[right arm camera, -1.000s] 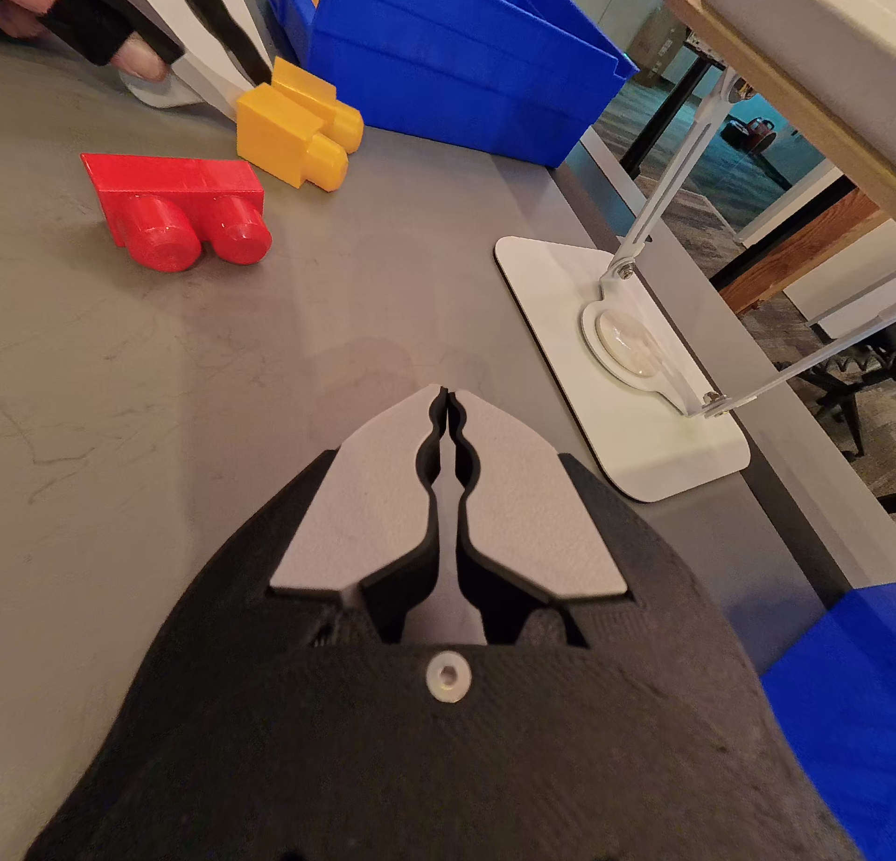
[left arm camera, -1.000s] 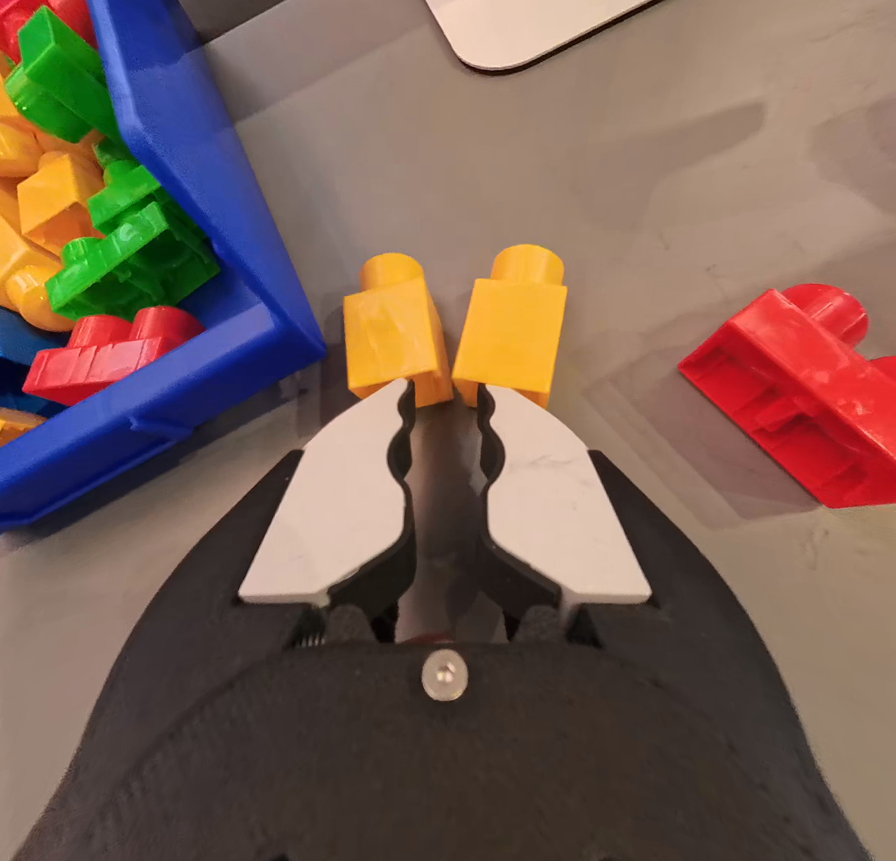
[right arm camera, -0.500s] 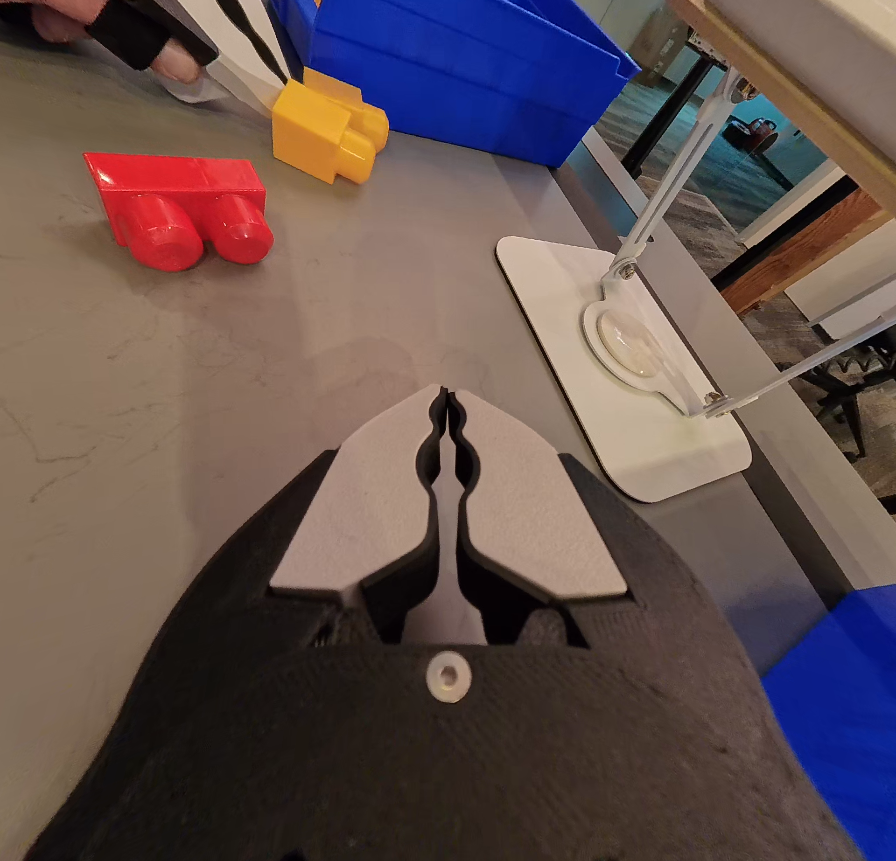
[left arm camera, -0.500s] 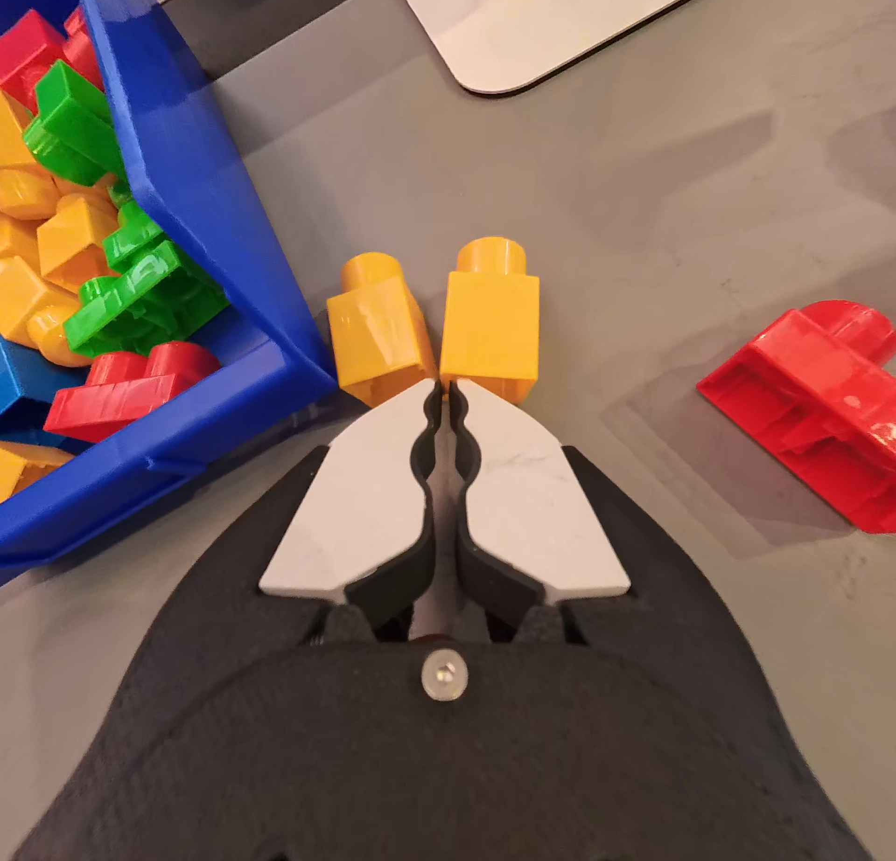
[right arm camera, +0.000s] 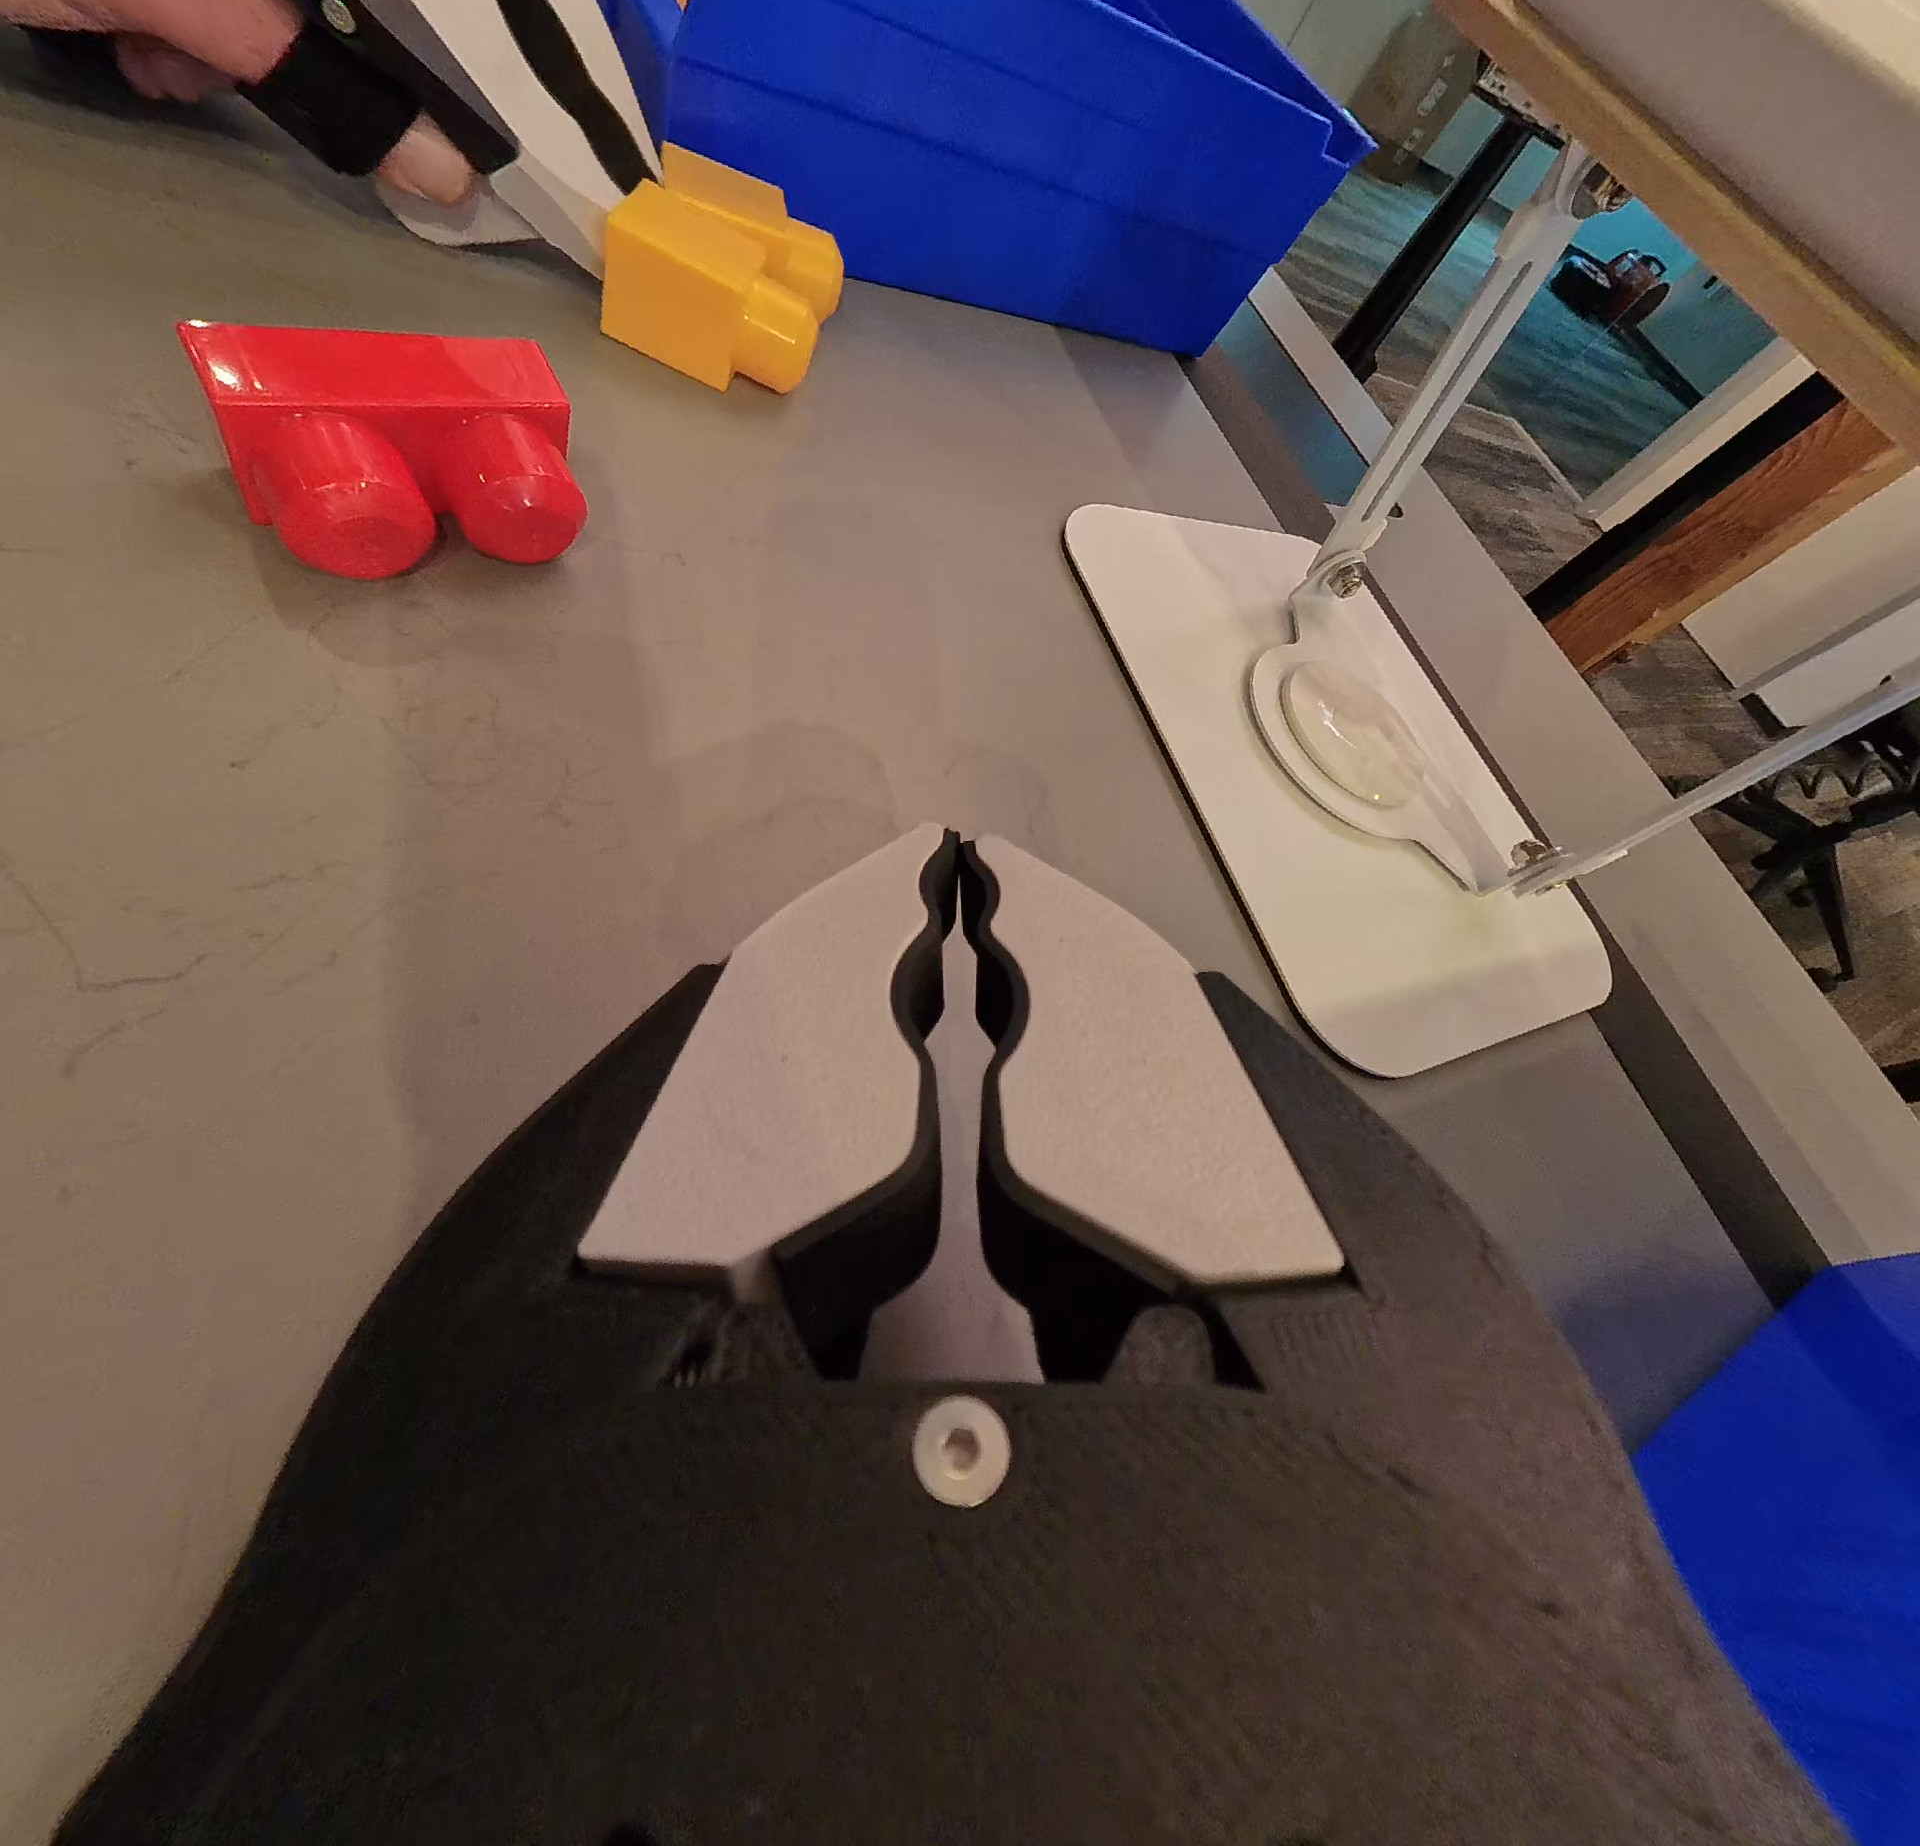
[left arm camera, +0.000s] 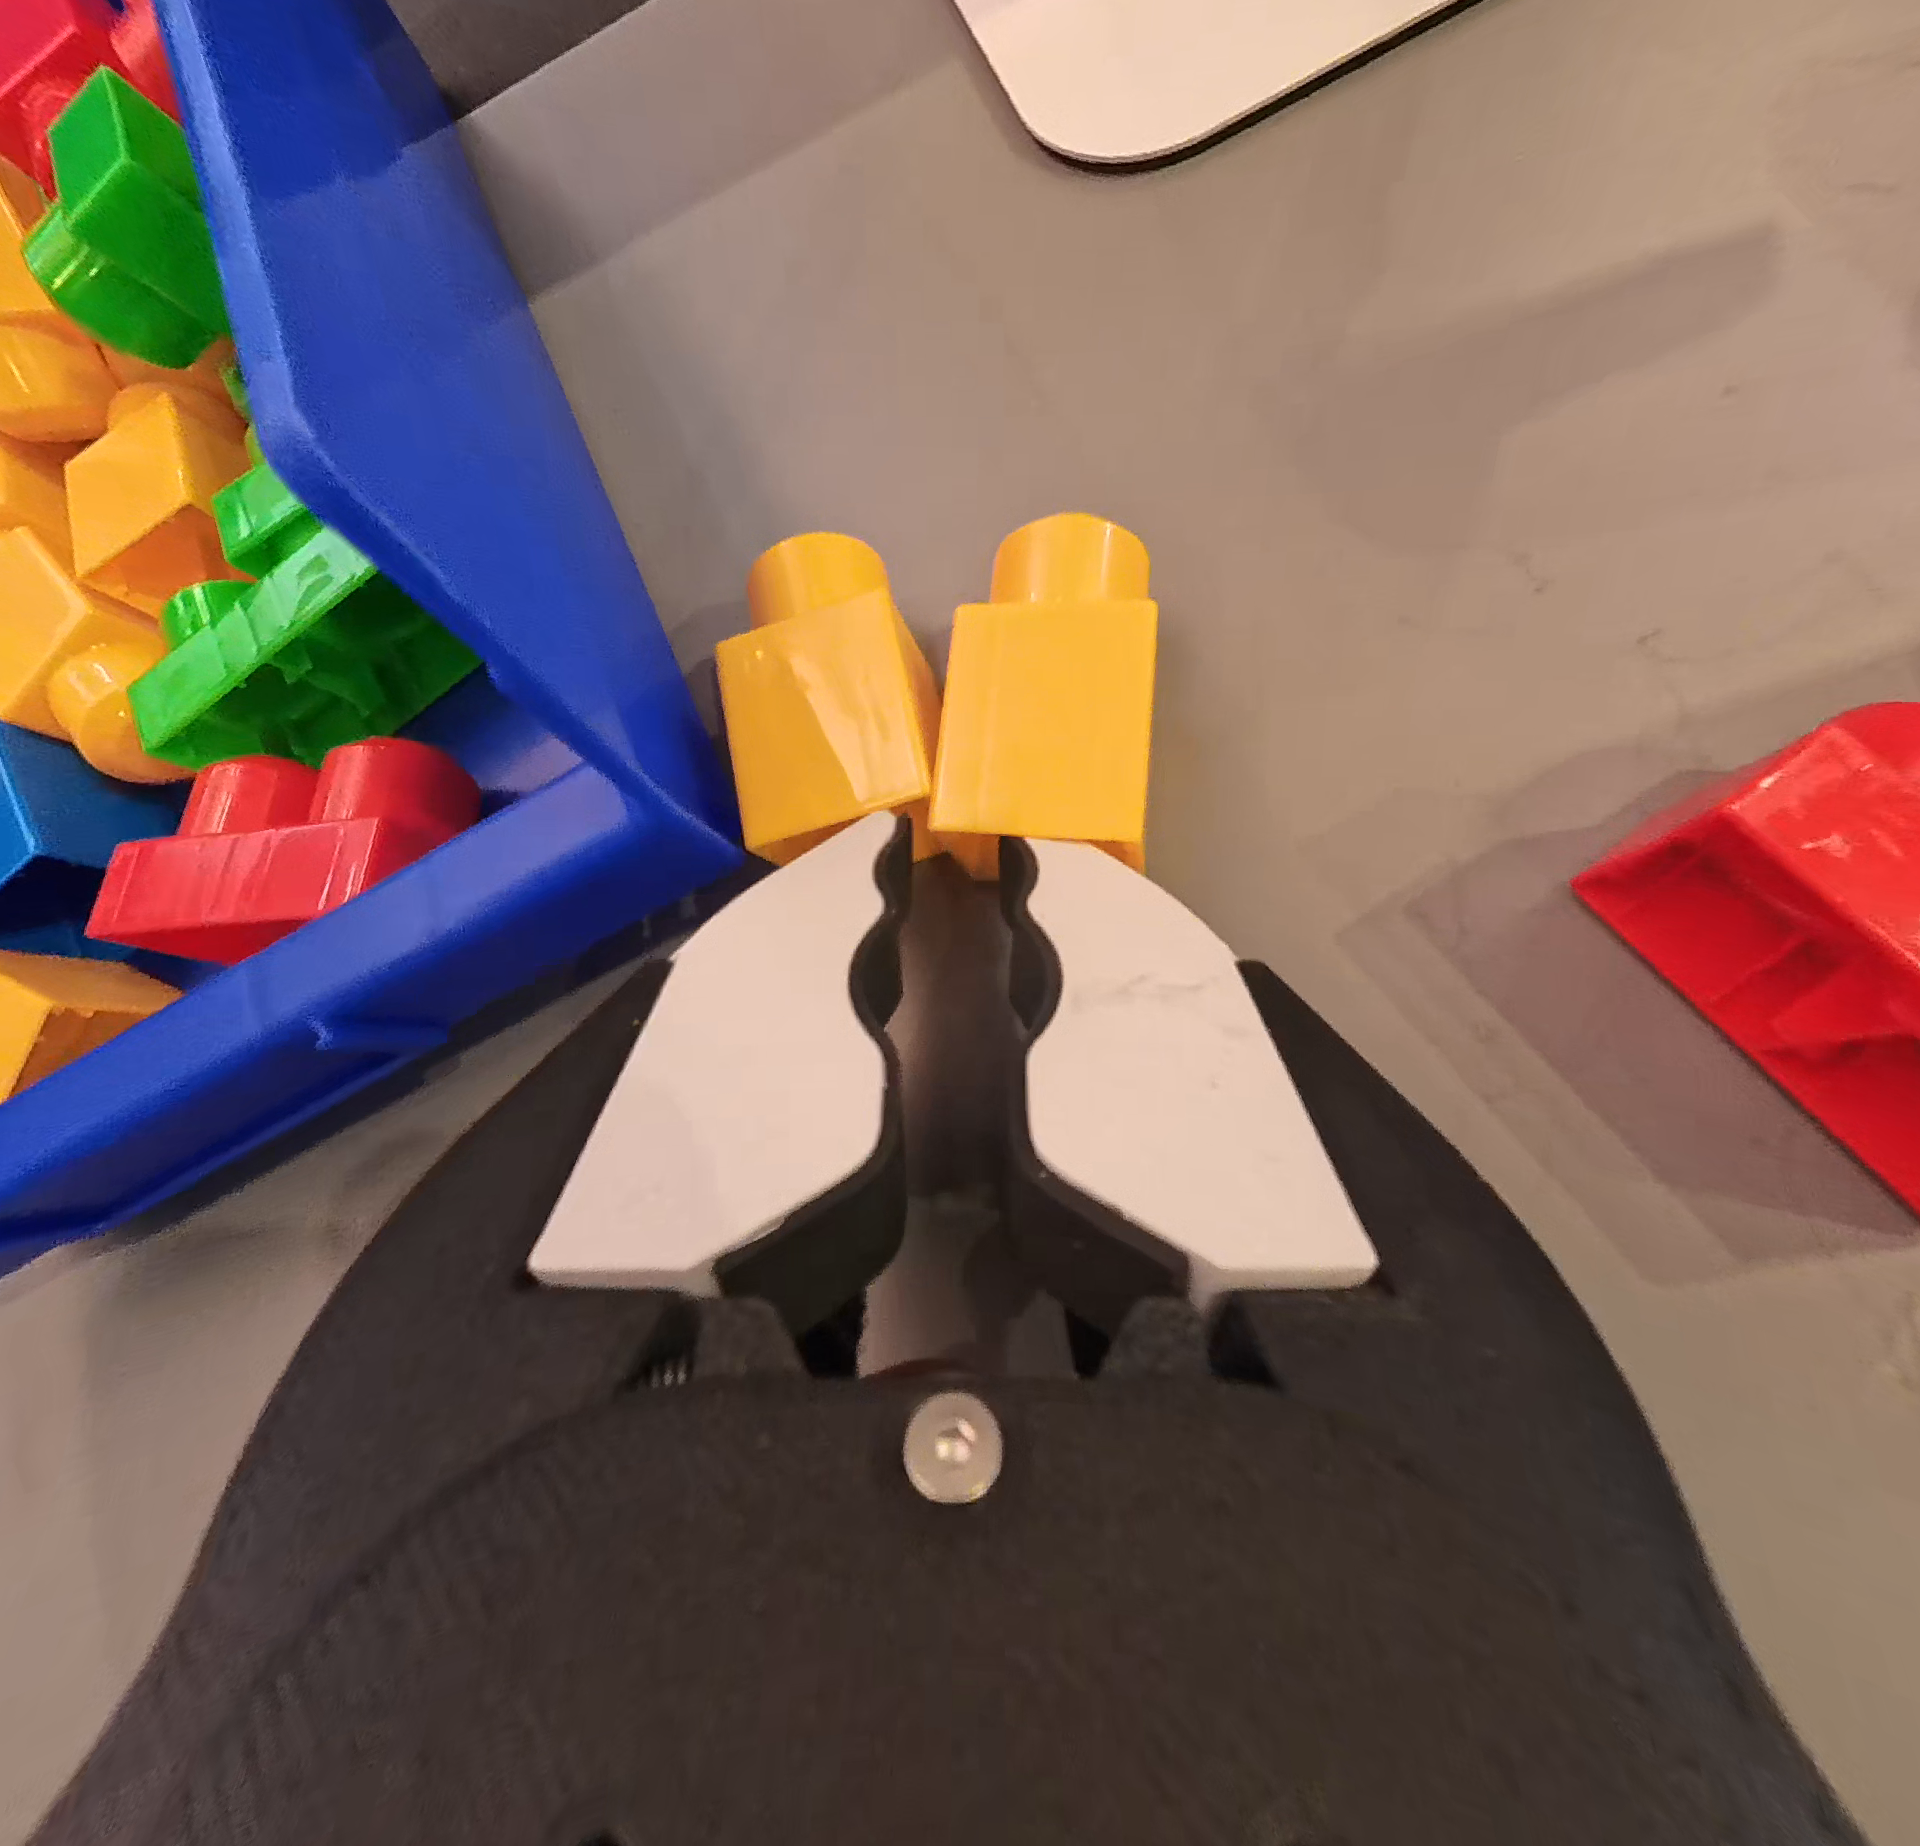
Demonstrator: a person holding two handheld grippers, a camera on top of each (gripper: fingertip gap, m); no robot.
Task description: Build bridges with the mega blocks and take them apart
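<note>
Your left gripper (left arm camera: 951, 840) has reopened slightly, nudging two yellow blocks (left arm camera: 1044, 716) beside the blue bin (left arm camera: 436, 508), gripping neither; right gripper (right arm camera: 958, 842) pressed together, idle; red block (right arm camera: 384, 435) lies loose, no bridge started.

Grey table (right arm camera: 727, 716) with blocks, bin and stand

Two yellow single-stud blocks (left arm camera: 935, 716) lie side by side against the blue bin's (left arm camera: 436, 508) corner; a red two-stud block (right arm camera: 384, 435) lies nearby, a white stand base (right arm camera: 1340, 861) by the far edge.
</note>
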